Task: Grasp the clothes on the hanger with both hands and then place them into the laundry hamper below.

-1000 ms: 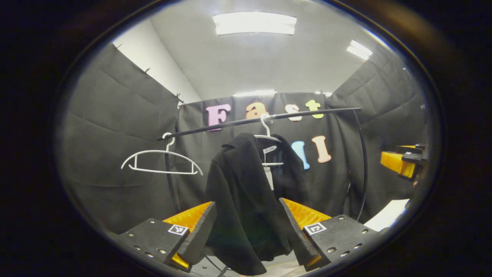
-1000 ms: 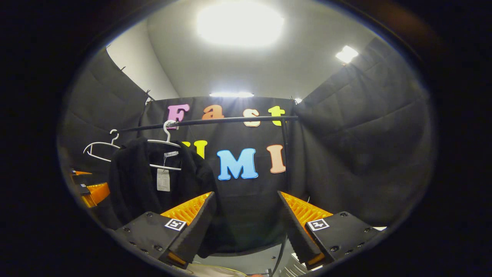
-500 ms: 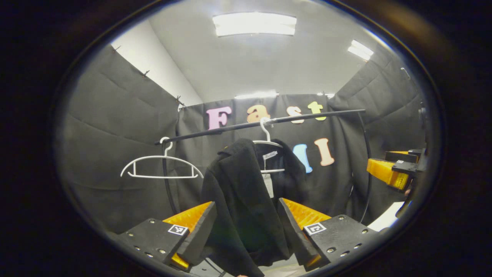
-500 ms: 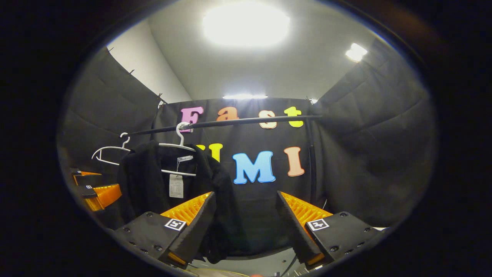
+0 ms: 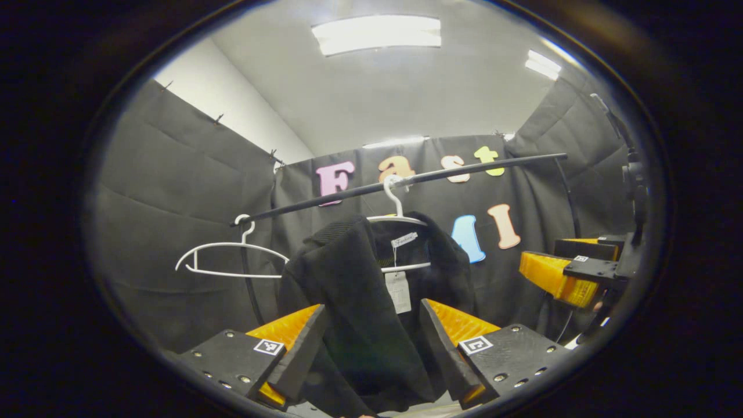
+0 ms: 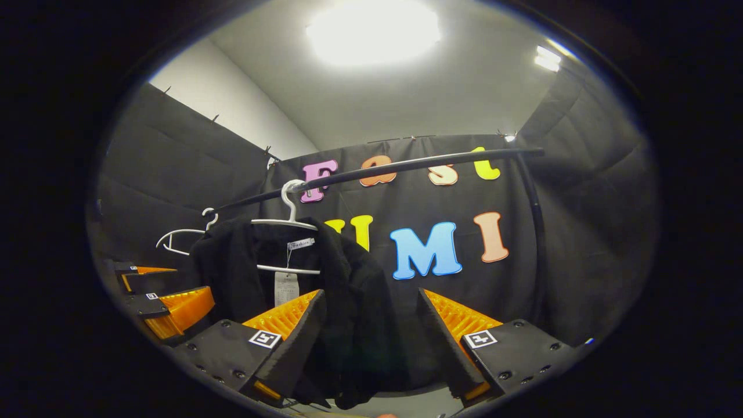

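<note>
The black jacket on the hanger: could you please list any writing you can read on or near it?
Neck label on the black jacket: too blurred to read.
Hang tag below it: print too small to read.
Square marker on the left claw: coded pattern, no words.

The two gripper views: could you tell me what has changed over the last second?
Both grippers have closed in on the black jacket: the right gripper swung toward it, and it now sits between the fingers of the left gripper too. Nothing is grasped; both remain open. The jacket stays on its hanger.
</note>
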Motion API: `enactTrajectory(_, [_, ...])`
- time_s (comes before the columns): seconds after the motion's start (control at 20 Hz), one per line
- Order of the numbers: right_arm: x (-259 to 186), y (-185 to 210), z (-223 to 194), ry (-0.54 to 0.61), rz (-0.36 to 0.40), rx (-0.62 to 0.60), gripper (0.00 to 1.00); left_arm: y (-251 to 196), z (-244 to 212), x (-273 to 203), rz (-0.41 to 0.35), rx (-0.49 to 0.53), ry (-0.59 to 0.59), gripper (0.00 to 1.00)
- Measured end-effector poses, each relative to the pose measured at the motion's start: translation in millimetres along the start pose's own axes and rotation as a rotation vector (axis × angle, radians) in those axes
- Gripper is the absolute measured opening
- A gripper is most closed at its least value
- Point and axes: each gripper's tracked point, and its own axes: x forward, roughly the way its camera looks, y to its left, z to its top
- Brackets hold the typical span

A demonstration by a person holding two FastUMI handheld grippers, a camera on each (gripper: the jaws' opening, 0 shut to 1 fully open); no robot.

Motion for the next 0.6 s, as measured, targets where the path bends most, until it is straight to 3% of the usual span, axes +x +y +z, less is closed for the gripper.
enactTrajectory(0.6, [72,31,-21,0.028,0.172,0.027,0.98,-4,-25,70,0.095,0.026,0.066,0.94])
